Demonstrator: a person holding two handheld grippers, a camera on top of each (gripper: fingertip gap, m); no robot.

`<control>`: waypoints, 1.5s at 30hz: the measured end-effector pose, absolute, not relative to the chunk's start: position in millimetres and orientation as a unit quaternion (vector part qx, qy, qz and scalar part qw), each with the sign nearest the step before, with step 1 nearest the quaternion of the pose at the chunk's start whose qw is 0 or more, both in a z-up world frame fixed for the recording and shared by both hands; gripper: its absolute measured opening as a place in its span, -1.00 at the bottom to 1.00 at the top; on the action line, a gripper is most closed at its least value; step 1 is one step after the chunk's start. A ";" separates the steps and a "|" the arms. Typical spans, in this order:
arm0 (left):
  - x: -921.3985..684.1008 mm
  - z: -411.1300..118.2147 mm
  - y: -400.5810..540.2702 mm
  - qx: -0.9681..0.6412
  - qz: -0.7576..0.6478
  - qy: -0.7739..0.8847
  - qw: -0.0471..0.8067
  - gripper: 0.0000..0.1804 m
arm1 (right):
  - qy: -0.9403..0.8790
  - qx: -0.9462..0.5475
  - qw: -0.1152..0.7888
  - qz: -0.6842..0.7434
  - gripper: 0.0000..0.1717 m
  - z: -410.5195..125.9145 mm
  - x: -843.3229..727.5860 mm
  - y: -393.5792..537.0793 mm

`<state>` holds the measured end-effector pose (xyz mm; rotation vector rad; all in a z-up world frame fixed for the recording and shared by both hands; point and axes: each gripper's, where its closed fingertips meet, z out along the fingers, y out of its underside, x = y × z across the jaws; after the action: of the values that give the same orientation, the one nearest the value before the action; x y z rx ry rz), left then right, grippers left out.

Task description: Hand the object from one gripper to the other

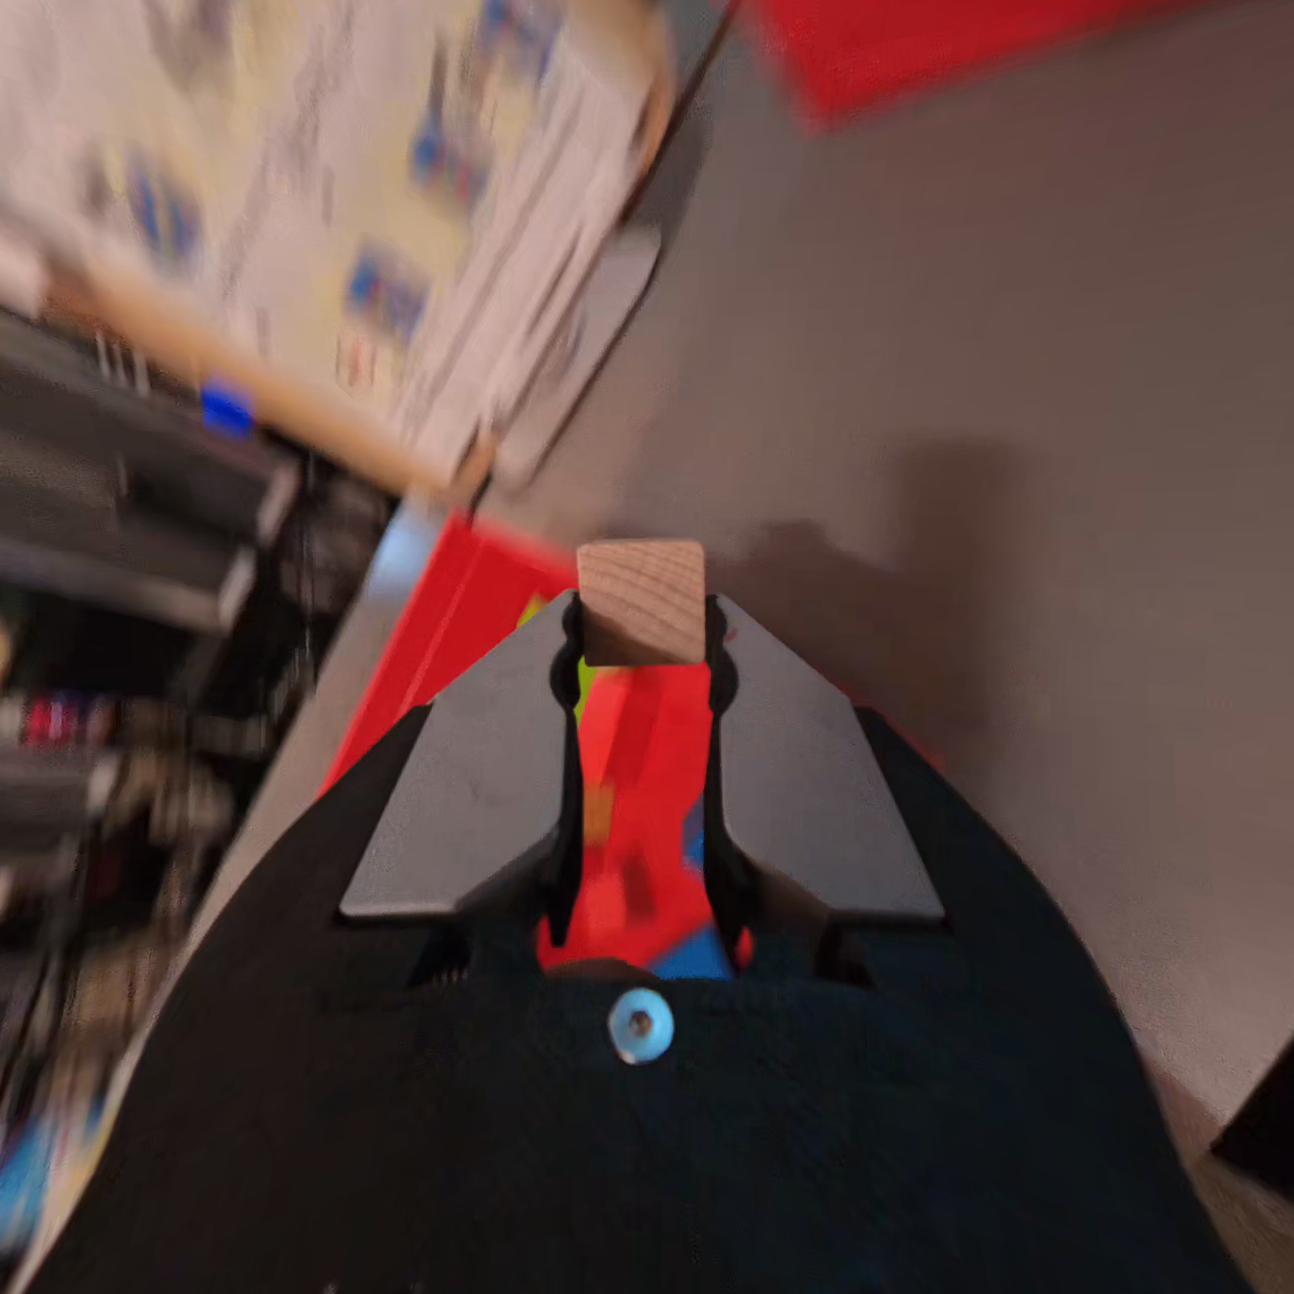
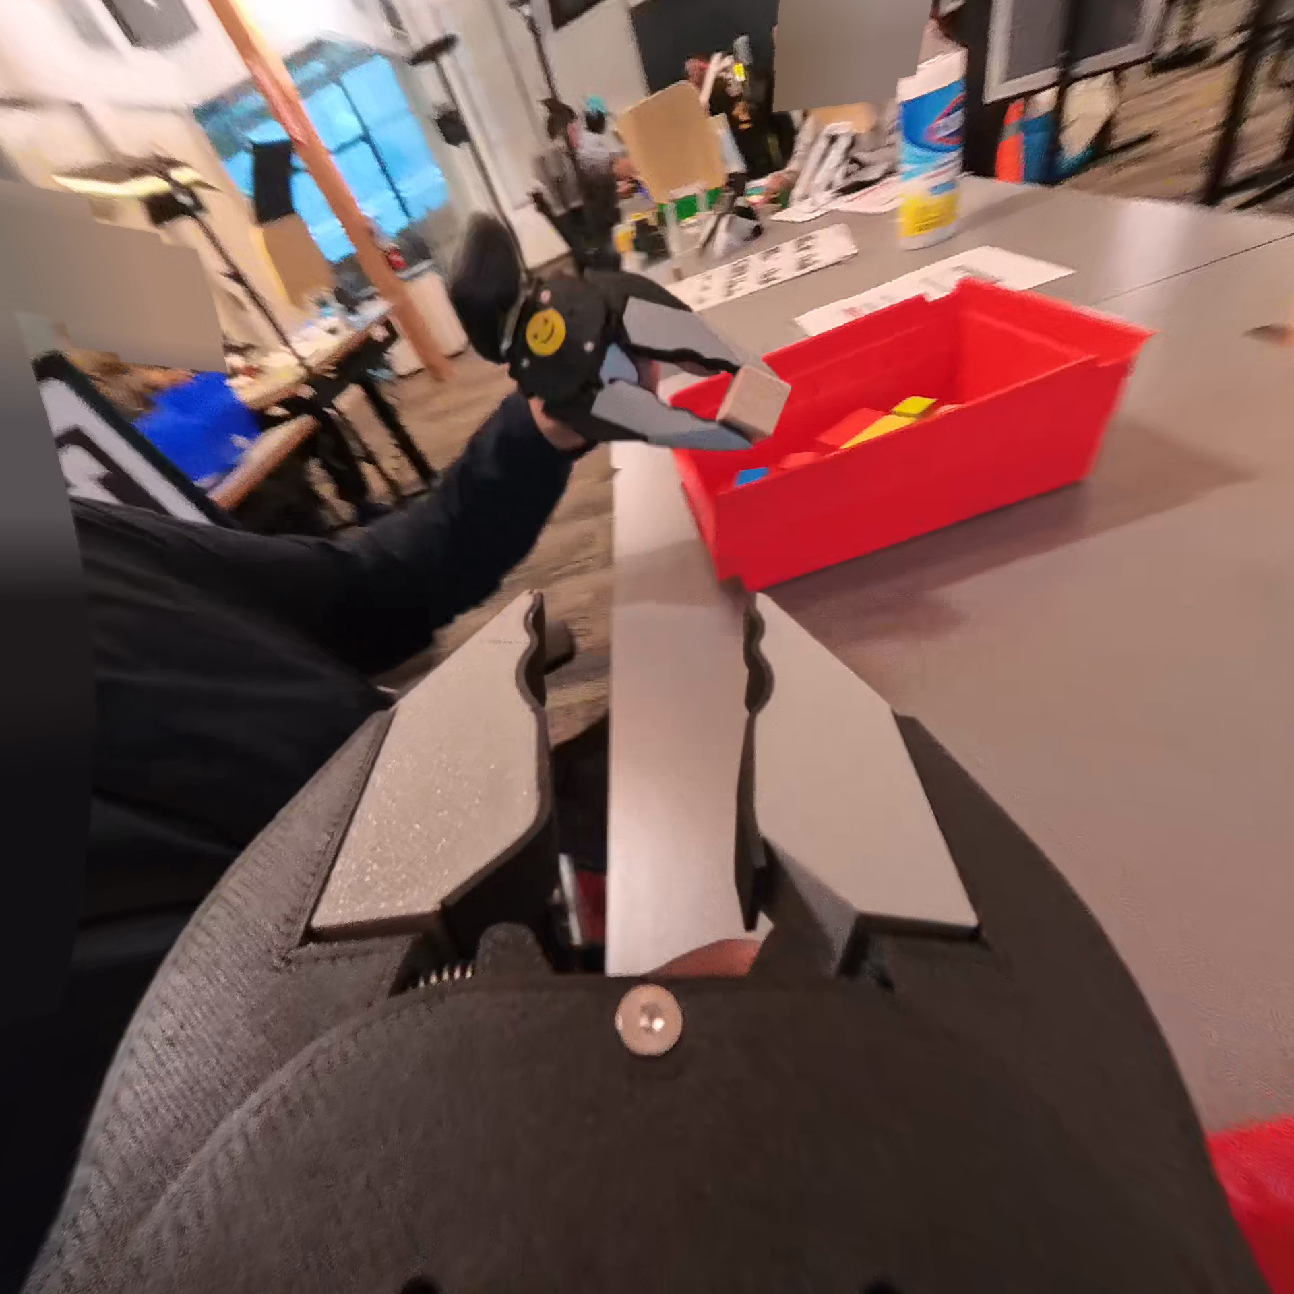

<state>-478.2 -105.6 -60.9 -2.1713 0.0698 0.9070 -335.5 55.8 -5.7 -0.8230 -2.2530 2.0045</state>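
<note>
My left gripper (image 1: 643, 616) is shut on a plain wooden block (image 1: 641, 603); both pads press its sides and it sticks out past the fingertips. The right wrist view shows the same gripper (image 2: 753, 406) held in a dark-sleeved hand, with the block (image 2: 756, 400) at its tips above the near left corner of a red bin (image 2: 903, 490). My right gripper (image 2: 644, 616) is open with nothing between its fingers. It hangs over the table's left edge (image 2: 616, 700), nearer the camera than the bin and below the left gripper.
The red bin holds several coloured blocks, yellow (image 2: 910, 406), red and blue (image 2: 750, 477). A grey table (image 2: 1050, 700) stretches right. A wipes canister (image 2: 930, 154) and paper sheets (image 2: 931, 287) lie farther back. A second red patch (image 1: 910, 56) shows at the top of the left wrist view. Another person sits at the left (image 2: 196, 420). My right fingertips sit around 25 centimeters from my left ones.
</note>
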 end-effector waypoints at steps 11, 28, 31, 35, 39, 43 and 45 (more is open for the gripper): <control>-311.3 -10.7 1.1 -0.668 0.251 0.231 0.661 -0.67 | -0.709 -0.200 -0.157 0.658 -0.30 -14.8 -303.6 2.1; -312.7 -21.7 4.9 -0.659 0.306 0.244 0.642 -0.67 | -0.648 -0.215 -0.289 0.671 -0.64 -19.6 -305.8 -20.2; -318.8 -26.2 4.8 -0.675 0.302 0.221 0.636 -0.67 | -0.657 -0.224 -0.263 0.670 -0.65 -22.4 -311.0 -20.5; -329.1 -31.8 3.1 -0.702 0.273 0.184 0.631 -0.67 | -0.667 -0.241 -0.216 0.671 -0.65 -23.9 -321.9 -13.5; -357.4 -23.2 -13.6 -0.706 0.260 0.101 0.651 -1.00 | -0.666 -0.306 -0.064 0.677 -0.65 -13.3 -356.3 45.6; -402.0 -56.3 -25.7 -0.766 0.181 -0.038 0.615 -1.00 | -0.658 -0.464 0.221 0.550 -0.65 -31.9 -412.8 185.0; -416.4 -88.0 -30.4 -0.814 0.142 -0.084 0.556 -1.00 | -0.646 -0.534 0.277 0.470 -0.65 -49.2 -426.3 248.3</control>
<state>-416.4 -30.4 -88.0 -1.9228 -0.1989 0.3355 -426.3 248.3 -49.2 -1.4335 -1.7359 1.2609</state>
